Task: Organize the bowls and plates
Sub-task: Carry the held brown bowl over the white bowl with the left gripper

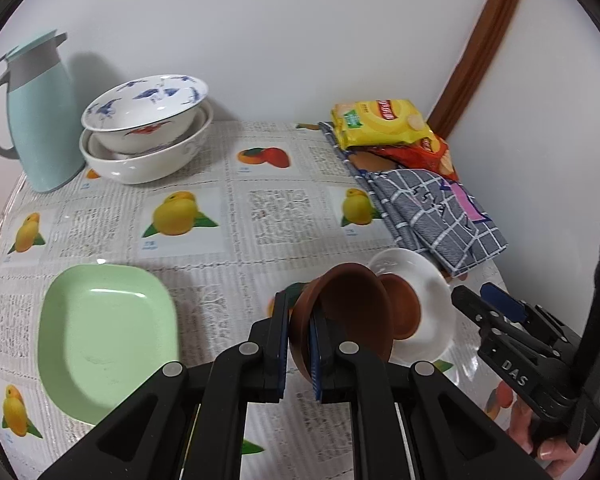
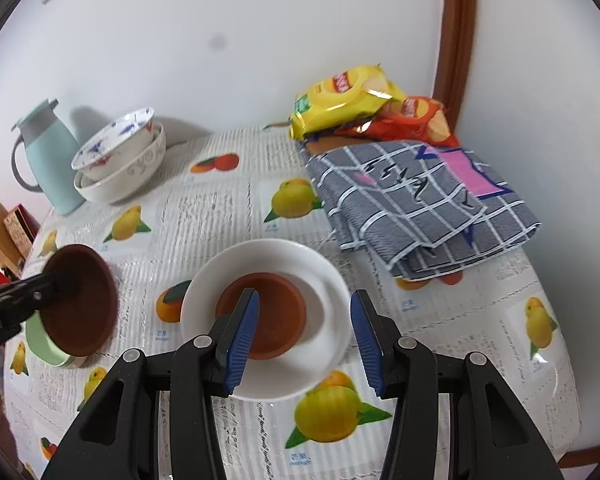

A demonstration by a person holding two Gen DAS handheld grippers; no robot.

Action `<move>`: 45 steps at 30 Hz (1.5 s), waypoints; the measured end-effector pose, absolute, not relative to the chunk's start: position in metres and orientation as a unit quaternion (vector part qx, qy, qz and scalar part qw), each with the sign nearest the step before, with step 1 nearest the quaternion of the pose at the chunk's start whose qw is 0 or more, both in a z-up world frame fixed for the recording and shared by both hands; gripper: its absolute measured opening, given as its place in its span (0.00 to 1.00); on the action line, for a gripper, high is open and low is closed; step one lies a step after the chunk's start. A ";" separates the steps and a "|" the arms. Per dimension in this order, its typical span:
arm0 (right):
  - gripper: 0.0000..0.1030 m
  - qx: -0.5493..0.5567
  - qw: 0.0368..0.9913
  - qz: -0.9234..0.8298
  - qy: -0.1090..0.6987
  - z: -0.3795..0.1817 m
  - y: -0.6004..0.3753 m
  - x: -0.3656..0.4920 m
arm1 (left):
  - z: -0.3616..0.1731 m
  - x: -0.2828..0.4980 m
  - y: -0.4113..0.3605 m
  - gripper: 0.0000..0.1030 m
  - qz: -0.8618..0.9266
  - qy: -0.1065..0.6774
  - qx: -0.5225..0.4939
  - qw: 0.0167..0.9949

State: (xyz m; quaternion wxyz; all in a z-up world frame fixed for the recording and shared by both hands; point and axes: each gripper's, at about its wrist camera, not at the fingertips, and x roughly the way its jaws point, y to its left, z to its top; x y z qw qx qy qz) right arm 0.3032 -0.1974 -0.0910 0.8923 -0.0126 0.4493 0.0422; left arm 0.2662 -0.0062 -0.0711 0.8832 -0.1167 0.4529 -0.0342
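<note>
**Brown bowl lifted in the left gripper, its twin resting on the white plate**

The table [image 2: 220, 216] wears a clear-covered cloth printed with fruit pictures and newsprint, and it stands against a white wall. At the back left, a pale-blue thermos jug [image 1: 36, 120] stands just beside a stack of white bowls [image 1: 148, 136], the top one painted in blue and red. At the back right, a folded grey checked cloth [image 2: 420, 208] lies with a yellow snack bag [image 2: 340, 100] and an orange snack bag [image 2: 416, 120] behind it.

A green square plate [image 1: 104, 340] sits flat at the near left of the table. The white plate [image 2: 324, 304] lies well to its right, with a small brown bowl [image 2: 276, 316] upright inside it.

The left gripper [image 1: 300, 344] is clamped narrow on the rim of a second brown bowl [image 1: 352, 312], one finger inside and one outside; the bowl is tilted on edge and clear of the table, between the green plate and the white one.

The right gripper [image 2: 304, 344] hangs above the white plate with its jaws apart at a middling width and nothing between them; its blue pads [image 2: 242, 344] touch neither bowl nor plate.
</note>
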 end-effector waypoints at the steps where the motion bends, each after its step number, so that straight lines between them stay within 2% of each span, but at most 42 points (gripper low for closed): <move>1: 0.46 -0.010 0.894 0.040 0.446 -0.088 -0.201 0.301 | -0.071 0.267 -0.009 0.09 -0.036 0.454 -0.119 0.882; 13: 0.46 0.006 0.905 0.016 0.425 -0.075 -0.245 0.282 | -0.078 0.287 -0.046 0.09 -0.066 0.464 -0.116 0.876; 34: 0.47 0.045 0.888 -0.025 0.456 -0.114 -0.298 0.275 | -0.126 0.329 -0.084 0.09 -0.076 0.503 -0.116 0.853; 45: 0.47 0.057 0.887 -0.028 0.457 -0.116 -0.306 0.265 | -0.136 0.334 -0.092 0.09 -0.083 0.506 -0.113 0.851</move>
